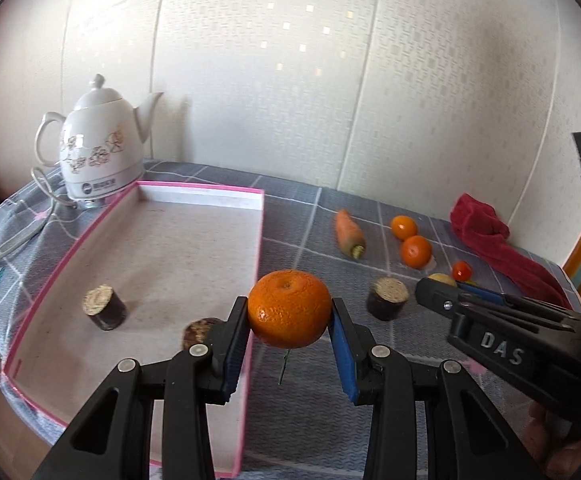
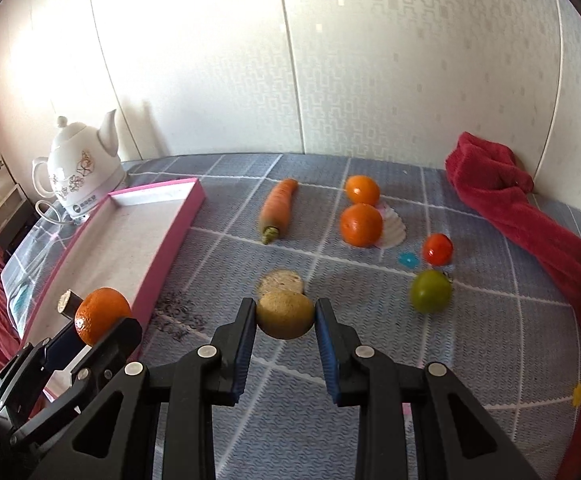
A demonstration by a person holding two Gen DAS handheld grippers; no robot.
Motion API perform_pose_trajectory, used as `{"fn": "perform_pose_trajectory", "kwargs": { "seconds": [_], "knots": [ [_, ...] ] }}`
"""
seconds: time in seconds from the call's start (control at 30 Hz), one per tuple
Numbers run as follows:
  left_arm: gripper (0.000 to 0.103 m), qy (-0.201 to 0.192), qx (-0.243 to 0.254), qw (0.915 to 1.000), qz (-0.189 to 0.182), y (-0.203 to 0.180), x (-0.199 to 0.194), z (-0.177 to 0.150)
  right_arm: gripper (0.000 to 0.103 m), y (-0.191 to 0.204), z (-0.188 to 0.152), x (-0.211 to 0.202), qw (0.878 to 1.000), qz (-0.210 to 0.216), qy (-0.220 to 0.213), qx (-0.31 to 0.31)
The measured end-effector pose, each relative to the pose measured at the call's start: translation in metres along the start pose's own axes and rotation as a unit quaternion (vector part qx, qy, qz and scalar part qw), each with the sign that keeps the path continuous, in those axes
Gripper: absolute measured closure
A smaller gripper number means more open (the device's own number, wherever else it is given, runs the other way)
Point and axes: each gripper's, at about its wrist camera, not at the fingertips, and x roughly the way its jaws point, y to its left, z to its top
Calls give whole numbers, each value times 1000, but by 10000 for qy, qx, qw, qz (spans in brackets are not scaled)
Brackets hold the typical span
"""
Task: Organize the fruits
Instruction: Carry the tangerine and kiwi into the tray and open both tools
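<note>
Pale patterned wallpaper behind, and a table under a grey-blue checked cloth (image 2: 370, 360) with most of the produce scattered over its right half. On the left sits a shallow cardboard tray with a pink rim (image 1: 261, 216), and behind that a white ceramic teapot-style kettle with a flower print (image 1: 98, 148). A crumpled red towel (image 2: 530, 216) trails down the right side.

Progress, as far as I can tell: early days. The tray only has two short dark cylinder pieces with pale cut tops (image 1: 104, 306) in it, no idea what they are, and a third one like them (image 1: 386, 298) is out on the cloth. No round fruit in the tray yet.

Both hands are loaded though. The left gripper (image 1: 290, 320) is clamped on a big orange mandarin (image 1: 289, 308), held in the air right about over the tray's near edge. The right gripper (image 2: 286, 320) is squeezing a smaller yellowish-brown round fruit (image 2: 285, 314), lifted over the cloth.

On the cloth: an orange carrot (image 2: 277, 210), two more round orange mandarins (image 2: 361, 219), a small red tomato (image 2: 436, 249) and a green round fruit (image 2: 431, 291). So my guess is two drops into the tray now, then several more trips.
</note>
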Motion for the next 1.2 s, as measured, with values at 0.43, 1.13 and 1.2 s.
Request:
{"fn": "perform_pose_trajectory", "kwargs": {
  "seconds": [0.43, 1.13, 1.2],
  "knots": [
    [64, 66, -413, 9980, 469, 43, 3, 23, 73, 50, 23, -5, 9964, 417, -638, -361],
    [63, 86, -1001, 9862, 1316, 107, 22, 36, 73, 103, 45, 40, 9895, 1126, -646, -640],
    [63, 112, -985, 9852, 1396, 107, 22, 34, 73, 103, 45, 41, 9897, 1136, -637, -599]
  ]
}}
